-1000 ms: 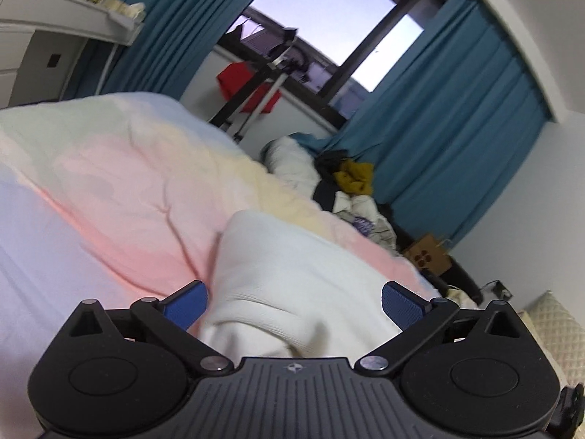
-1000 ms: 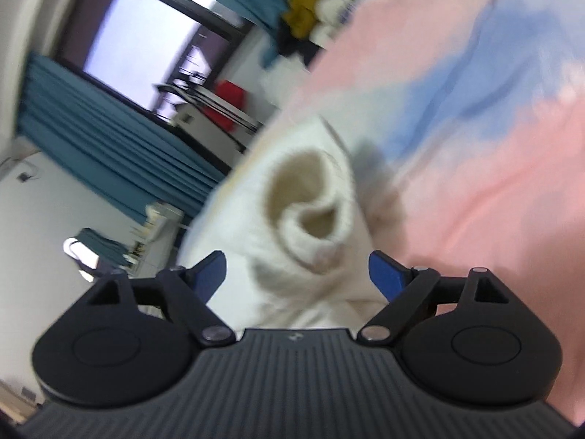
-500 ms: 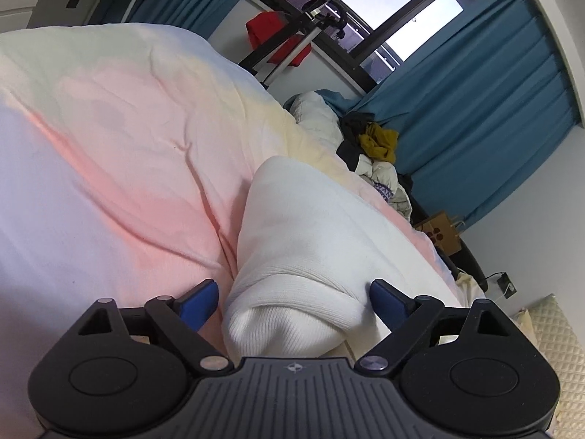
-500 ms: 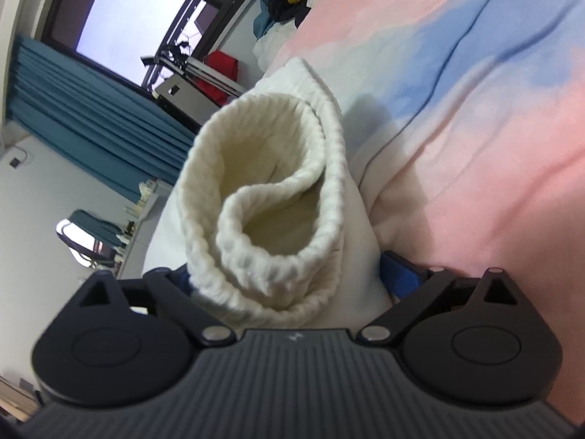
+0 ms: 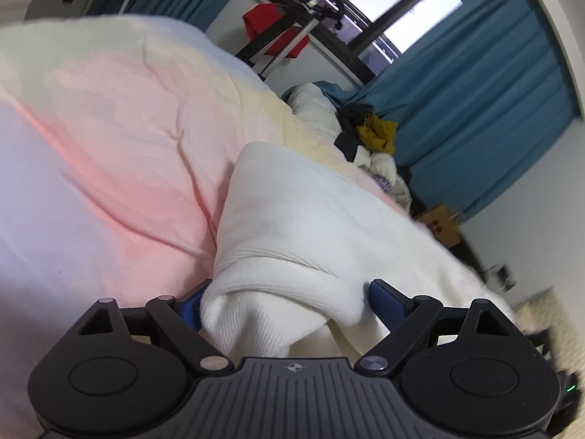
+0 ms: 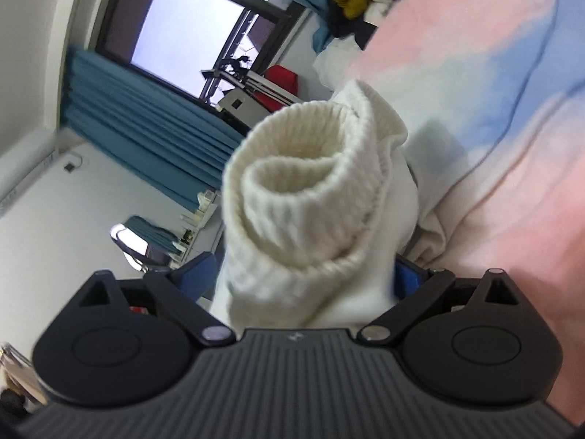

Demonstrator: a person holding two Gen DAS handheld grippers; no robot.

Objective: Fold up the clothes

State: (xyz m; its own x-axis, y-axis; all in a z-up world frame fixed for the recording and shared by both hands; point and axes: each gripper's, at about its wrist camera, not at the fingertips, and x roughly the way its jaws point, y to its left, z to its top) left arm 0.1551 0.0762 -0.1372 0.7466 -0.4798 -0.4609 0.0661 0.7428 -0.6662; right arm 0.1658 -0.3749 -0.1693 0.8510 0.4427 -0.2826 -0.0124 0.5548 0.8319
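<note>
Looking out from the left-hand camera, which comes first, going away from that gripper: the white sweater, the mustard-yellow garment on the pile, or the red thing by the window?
1. White sweater: between the jaws of the left gripper.
2. Mustard-yellow garment: on the clothes pile past the bed's far edge, right of centre.
3. Red thing: farthest, below the window, top centre.

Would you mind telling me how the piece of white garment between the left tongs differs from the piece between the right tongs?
The left tongs hold a smooth fold of the white sweater; the right tongs hold its ribbed cuff. The left piece is a closed, rounded fold; the cuff is a curled, open tube. The left side lies low on the pastel duvet; the cuff stands raised above it. Both are cream white and sit between blue pads.
</note>
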